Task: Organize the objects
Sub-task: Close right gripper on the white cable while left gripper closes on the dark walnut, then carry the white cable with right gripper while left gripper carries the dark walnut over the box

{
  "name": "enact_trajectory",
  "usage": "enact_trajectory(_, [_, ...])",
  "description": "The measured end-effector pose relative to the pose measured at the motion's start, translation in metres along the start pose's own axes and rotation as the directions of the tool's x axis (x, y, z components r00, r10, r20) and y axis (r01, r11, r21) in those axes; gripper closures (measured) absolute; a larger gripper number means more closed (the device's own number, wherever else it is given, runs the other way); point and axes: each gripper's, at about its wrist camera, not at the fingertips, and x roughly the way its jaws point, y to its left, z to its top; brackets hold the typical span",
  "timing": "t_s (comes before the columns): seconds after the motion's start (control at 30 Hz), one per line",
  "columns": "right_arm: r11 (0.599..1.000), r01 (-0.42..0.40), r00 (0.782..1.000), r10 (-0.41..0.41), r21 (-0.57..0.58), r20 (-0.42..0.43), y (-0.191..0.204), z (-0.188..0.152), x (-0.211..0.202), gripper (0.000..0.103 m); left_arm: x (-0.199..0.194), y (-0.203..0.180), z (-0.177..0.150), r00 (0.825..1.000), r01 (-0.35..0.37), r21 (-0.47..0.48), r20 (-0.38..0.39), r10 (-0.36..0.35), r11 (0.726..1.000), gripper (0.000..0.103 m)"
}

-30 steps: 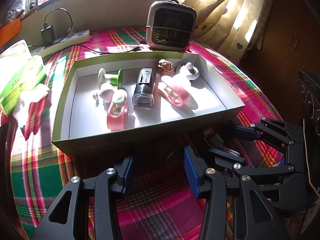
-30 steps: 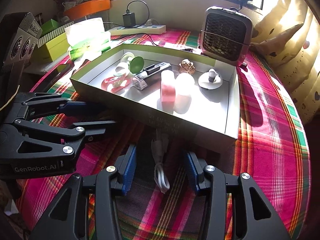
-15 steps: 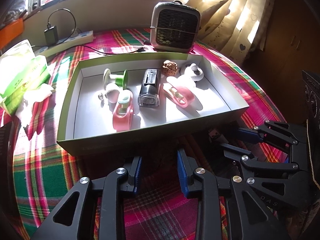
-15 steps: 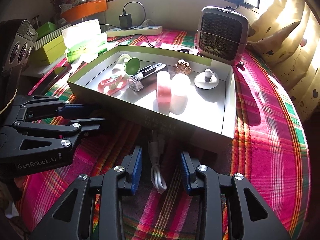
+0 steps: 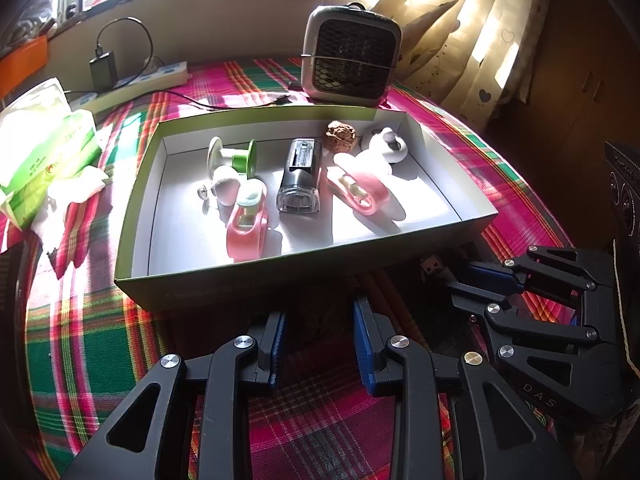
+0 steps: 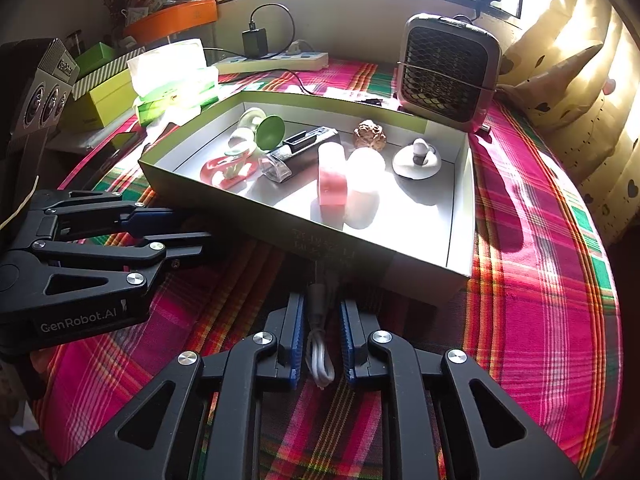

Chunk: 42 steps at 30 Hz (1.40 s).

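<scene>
Bottom centre, right-wrist view: white cable (image 6: 320, 354) lies lengthwise betw right tongs (image 6: 320, 344), closing narrow; left tongs (image 5: 318, 344) part-open, empty.

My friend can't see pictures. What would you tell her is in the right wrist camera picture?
The right gripper is closing its blue-padded jaws around a folded white cable lying on a plaid tablecloth. Just beyond sits an open box holding small things, including a pink tape dispenser and a walnut. The left gripper reaches in from the left.
</scene>
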Motion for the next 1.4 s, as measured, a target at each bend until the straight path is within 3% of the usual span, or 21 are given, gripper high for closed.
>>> enact_trajectory(1.4, [0.999, -0.029, 0.999, 0.029, 0.021, 0.018, -0.002, -0.002, -0.01, 0.087, -0.014, -0.007, -0.004, 1.0, -0.003, 0.018, 0.022, 0.003, 1.0, 0.076])
